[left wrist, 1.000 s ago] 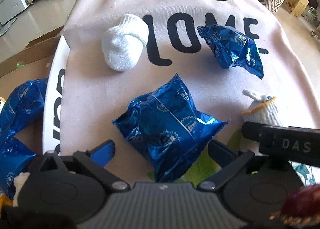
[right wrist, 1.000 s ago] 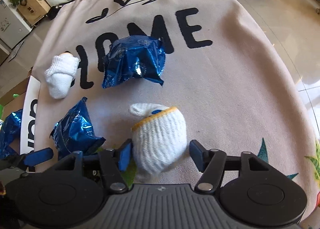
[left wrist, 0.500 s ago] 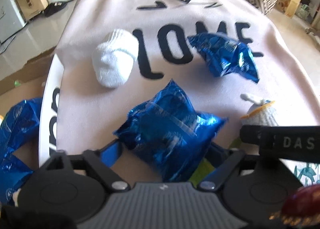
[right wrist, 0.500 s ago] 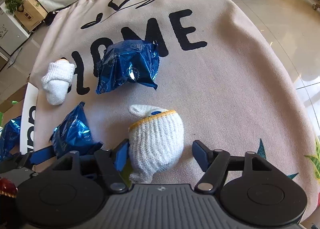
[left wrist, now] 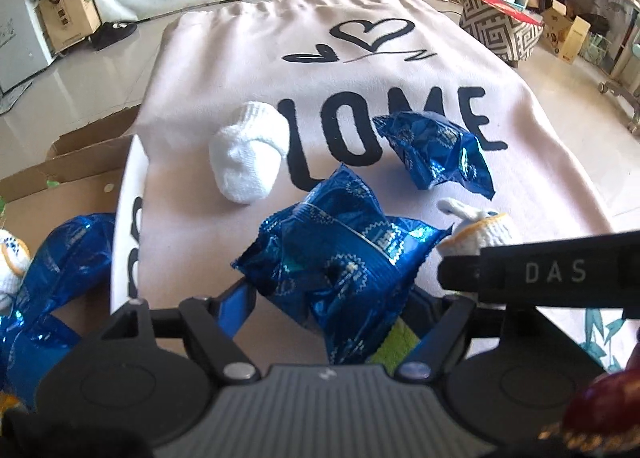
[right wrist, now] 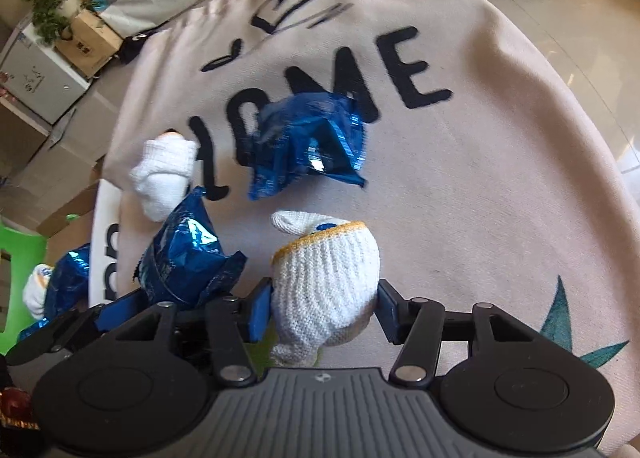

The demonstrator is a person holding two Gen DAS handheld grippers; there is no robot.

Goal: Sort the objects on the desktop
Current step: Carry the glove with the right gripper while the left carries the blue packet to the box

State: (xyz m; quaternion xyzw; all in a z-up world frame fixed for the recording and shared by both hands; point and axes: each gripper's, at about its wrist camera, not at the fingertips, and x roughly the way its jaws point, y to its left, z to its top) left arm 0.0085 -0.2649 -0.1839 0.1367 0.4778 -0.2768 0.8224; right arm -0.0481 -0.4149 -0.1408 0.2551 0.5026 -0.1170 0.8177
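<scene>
My left gripper (left wrist: pixel 328 294) has its jaws closing on a crumpled blue foil packet (left wrist: pixel 336 258), pads pressing its sides and holding it just above the cream HOME cloth (left wrist: pixel 400 70). The same packet (right wrist: pixel 184 254) shows at the left of the right wrist view. My right gripper (right wrist: pixel 324 308) is shut on a rolled white glove with a yellow rim (right wrist: pixel 328 278), a pad on each side. Farther back on the cloth lie a second blue packet (left wrist: pixel 436 154) and a plain white rolled glove (left wrist: pixel 248 158).
A cardboard box (left wrist: pixel 80 162) left of the cloth holds more blue packets (left wrist: pixel 60 266) and a rolled glove (left wrist: pixel 8 262). A white board with black letters (left wrist: pixel 128 238) lies along the cloth's left edge. A patterned stool (left wrist: pixel 500 30) stands on the floor beyond.
The left jaws closed onto the blue packet and lifted it slightly. The right jaws closed from a loose gap onto the yellow-rimmed glove.
</scene>
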